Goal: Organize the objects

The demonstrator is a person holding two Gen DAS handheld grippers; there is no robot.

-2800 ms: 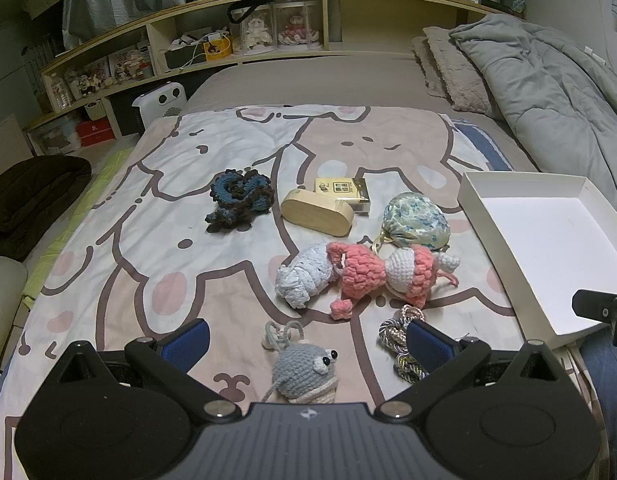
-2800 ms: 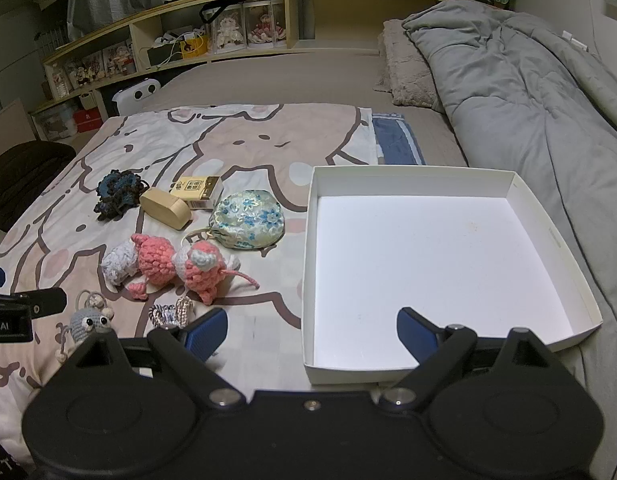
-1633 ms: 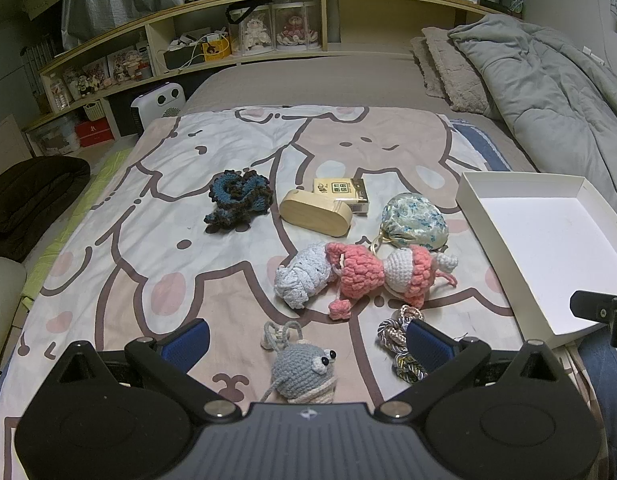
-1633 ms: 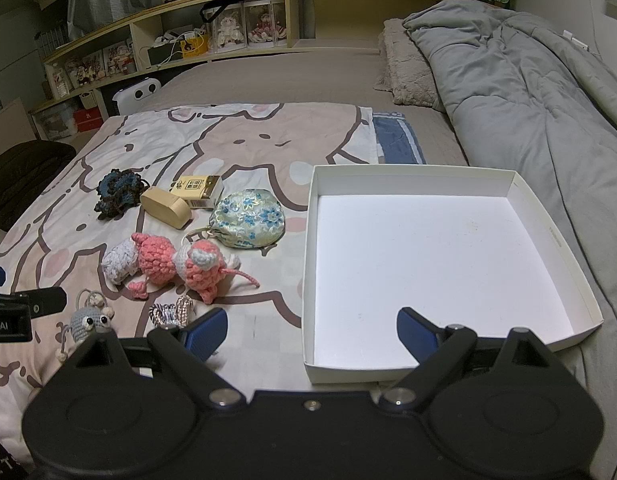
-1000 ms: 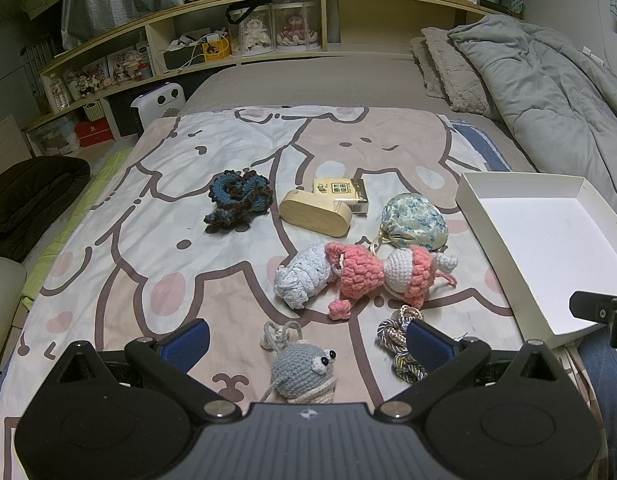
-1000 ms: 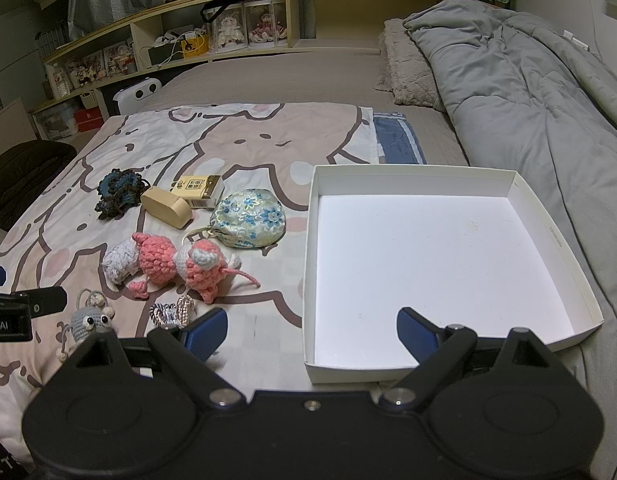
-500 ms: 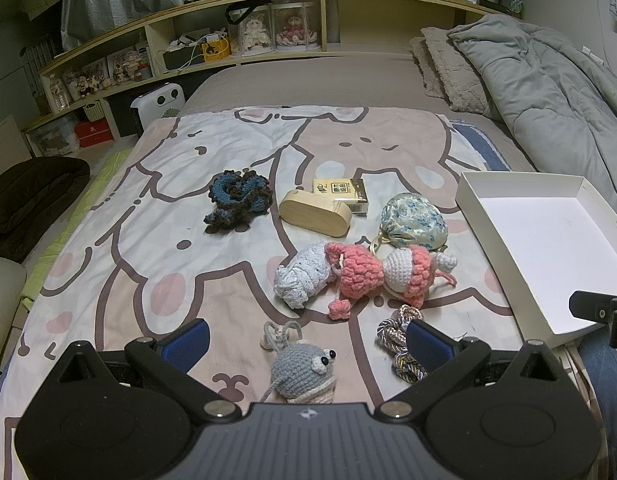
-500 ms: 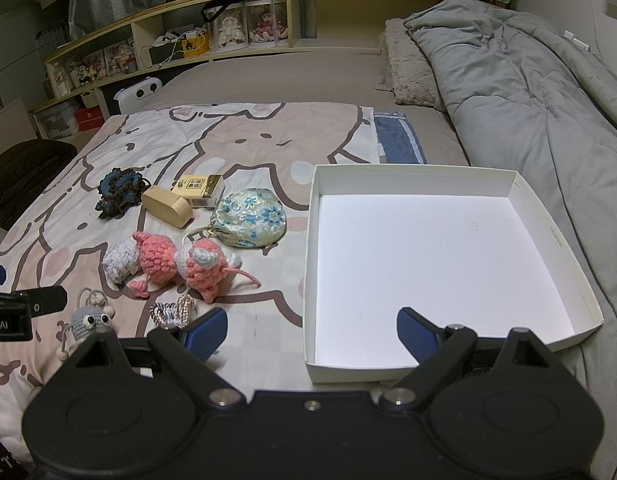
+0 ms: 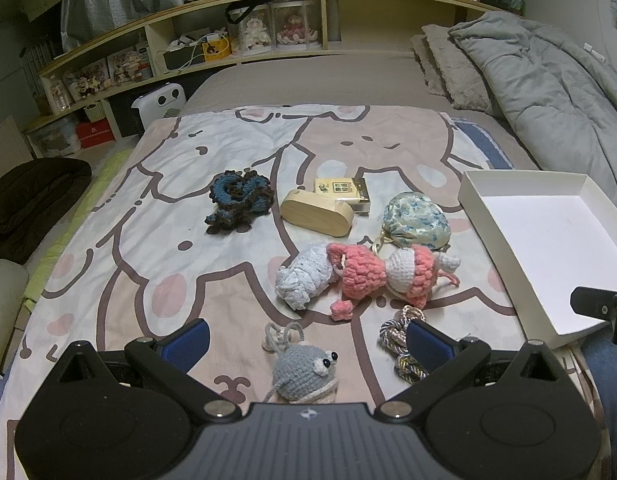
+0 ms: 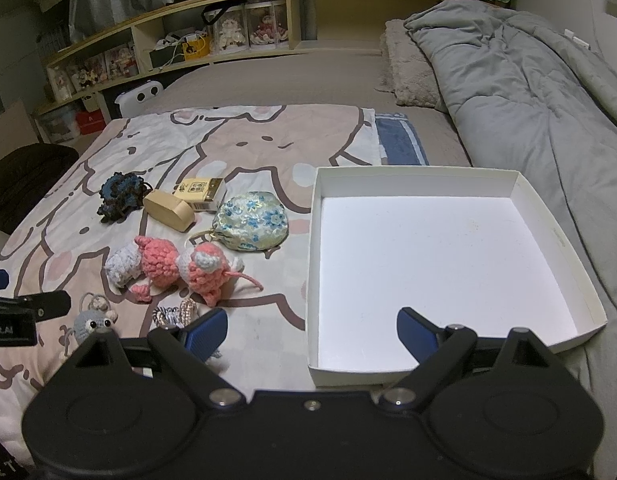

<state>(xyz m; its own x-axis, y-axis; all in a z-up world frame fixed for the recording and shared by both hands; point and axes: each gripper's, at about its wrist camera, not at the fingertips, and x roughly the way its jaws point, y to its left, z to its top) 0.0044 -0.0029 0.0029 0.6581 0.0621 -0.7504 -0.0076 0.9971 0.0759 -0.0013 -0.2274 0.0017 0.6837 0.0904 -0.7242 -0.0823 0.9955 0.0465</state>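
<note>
Small objects lie on a cartoon-print blanket: a grey crochet mouse, a braided cord, a pink and white crochet doll, a floral pouch, an oval wooden box, a card box and a dark blue crochet piece. An empty white tray stands to their right. My left gripper is open, just behind the mouse. My right gripper is open over the tray's near left corner.
A grey duvet and pillow lie to the right of the tray. Shelves with dolls and boxes run along the back. A dark cushion sits off the bed's left edge.
</note>
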